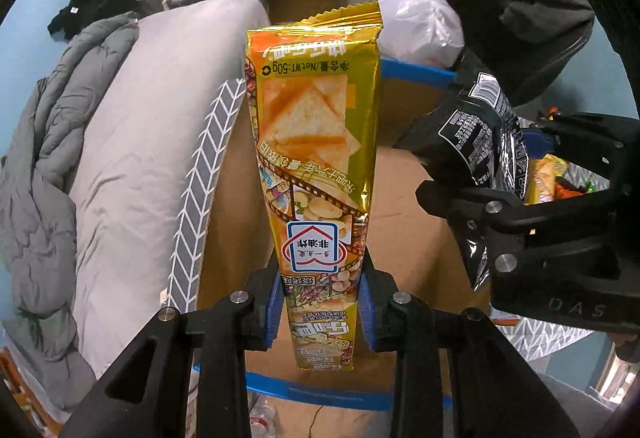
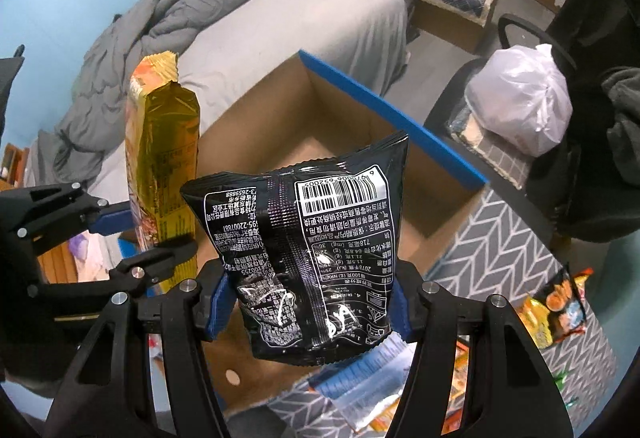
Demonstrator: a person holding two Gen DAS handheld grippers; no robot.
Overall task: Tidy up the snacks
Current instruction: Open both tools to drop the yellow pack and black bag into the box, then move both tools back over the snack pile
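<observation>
Two snack packs are in the air at once, one in each gripper, both held above the open cardboard box (image 2: 320,125). The left gripper (image 1: 320,312) is clamped on the lower end of the tall gold cracker pack (image 1: 316,157), its blue pads pressing both narrow sides, so the pack stands nearly upright over the box floor. The right gripper (image 2: 310,312) is closed on the lower part of the black snack bag (image 2: 312,250), which puffs out above the fingers and hangs over the box's near edge. The two packs sit near each other, the gold one to the left of the black one.

The step in hand looks like lowering both into the box. Doing it well likely means bringing each pack down until it rests on the floor before the fingers part, and keeping them to separate sides so they do not pile up. The tall gold pack may topple if released upright, so tilting it flat against a wall first seems safer. More snacks (image 2: 560,310) lie on the patterned cloth (image 2: 500,238) beside the box's right wall.
</observation>
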